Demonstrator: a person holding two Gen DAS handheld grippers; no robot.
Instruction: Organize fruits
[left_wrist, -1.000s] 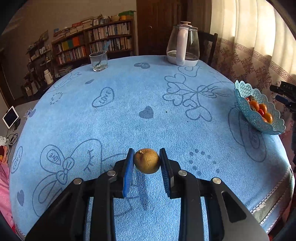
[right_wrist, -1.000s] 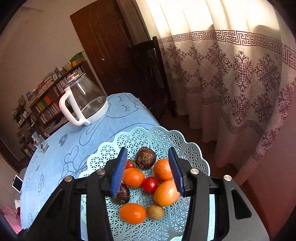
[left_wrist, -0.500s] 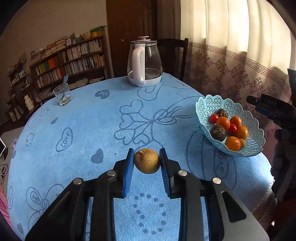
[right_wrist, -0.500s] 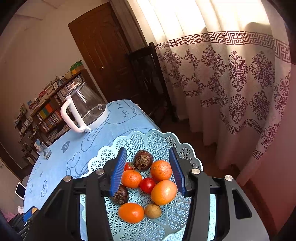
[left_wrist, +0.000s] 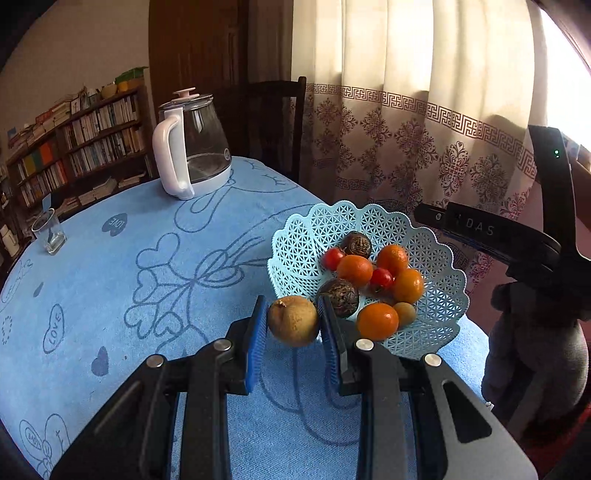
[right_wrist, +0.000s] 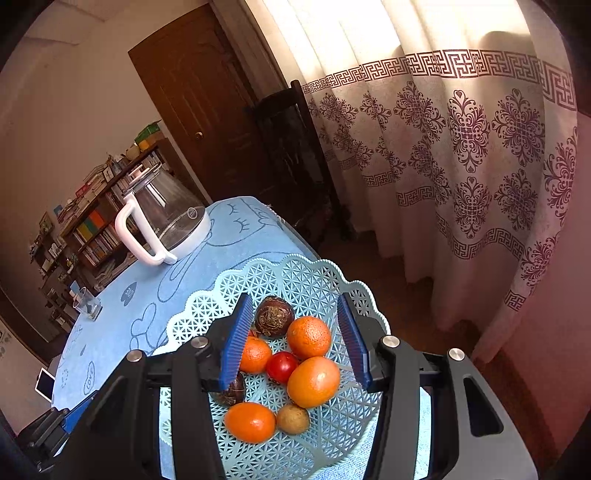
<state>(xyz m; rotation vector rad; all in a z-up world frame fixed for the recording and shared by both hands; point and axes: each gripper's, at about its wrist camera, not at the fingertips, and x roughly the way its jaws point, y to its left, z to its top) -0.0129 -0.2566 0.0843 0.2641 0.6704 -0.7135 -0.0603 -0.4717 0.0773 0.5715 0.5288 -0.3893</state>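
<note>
My left gripper (left_wrist: 293, 321) is shut on a brown round fruit (left_wrist: 293, 320) and holds it above the blue tablecloth, just left of the light-blue lattice basket (left_wrist: 439, 258). The basket holds several oranges (left_wrist: 354, 270), small red fruits (left_wrist: 381, 277) and dark wrinkled fruits (left_wrist: 338, 292). My right gripper (right_wrist: 295, 332) is open and empty, hovering over the same basket (right_wrist: 303, 273), its jaws either side of the oranges (right_wrist: 308, 336) and a dark fruit (right_wrist: 274, 320). The right gripper's body shows at the right of the left wrist view (left_wrist: 532, 243).
A glass kettle with a white handle (left_wrist: 190, 147) stands at the table's far side. A drinking glass (left_wrist: 48, 230) stands far left. A dark chair (left_wrist: 273, 122) and a patterned curtain (left_wrist: 424, 129) are behind the table. The table edge runs just right of the basket.
My left gripper has swung right with the brown fruit and come up beside the basket. My right gripper stays open and has risen slightly above the basket.
</note>
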